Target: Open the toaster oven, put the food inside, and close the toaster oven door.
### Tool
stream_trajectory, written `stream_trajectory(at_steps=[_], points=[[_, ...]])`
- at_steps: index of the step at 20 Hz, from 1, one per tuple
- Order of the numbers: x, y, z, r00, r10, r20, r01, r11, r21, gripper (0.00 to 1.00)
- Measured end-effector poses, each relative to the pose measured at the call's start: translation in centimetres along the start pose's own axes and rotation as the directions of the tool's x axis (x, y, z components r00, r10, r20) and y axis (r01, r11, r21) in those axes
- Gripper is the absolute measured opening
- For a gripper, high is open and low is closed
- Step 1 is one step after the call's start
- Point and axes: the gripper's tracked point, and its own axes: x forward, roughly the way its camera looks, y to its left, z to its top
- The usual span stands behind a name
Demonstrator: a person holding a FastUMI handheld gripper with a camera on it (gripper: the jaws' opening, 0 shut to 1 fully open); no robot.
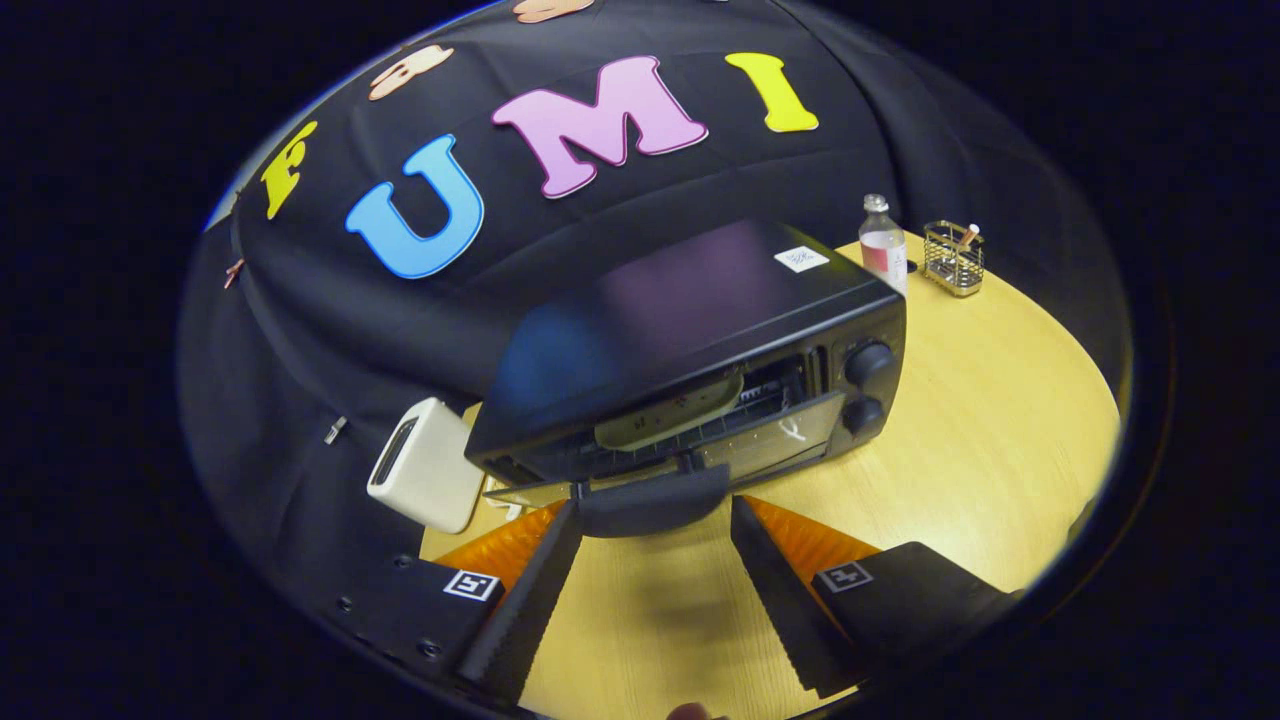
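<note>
The toaster oven [690, 340] sits on the wooden table [980, 450] just ahead of the gripper [655, 520], long side running left to right, front facing the fingers. Its door [700, 455] hangs partly open, the dark handle [652, 500] sitting between the fingertips. The fingers are spread apart, gripping nothing. Inside the oven, something flat and pale lies on the rack. Left of the oven is a cream box [425, 465]. Behind its right end there's a small bottle [882, 243] and a wire basket [953, 257] with something in it.
</note>
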Motion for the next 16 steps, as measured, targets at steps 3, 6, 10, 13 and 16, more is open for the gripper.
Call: stream_trajectory(at_steps=[3, 6, 10, 13, 16], points=[[-0.2, -1.0, 2.7, 0.998, -0.001, 0.069, 0.002, 1.000, -0.017, 0.99], [-2.0, -2.4, 4.6, 0.991, -0.013, 0.137, 0.031, 0.991, -0.130, 0.99], [-6.0, -2.6, 8.0, 0.965, 0.033, 0.259, 0.052, 0.948, -0.314, 0.99], [-8.7, -2.0, 9.6, 0.943, 0.071, 0.324, 0.058, 0.927, -0.372, 0.99], [-11.6, -1.1, 10.9, 0.919, 0.103, 0.382, 0.070, 0.908, -0.413, 0.99]])
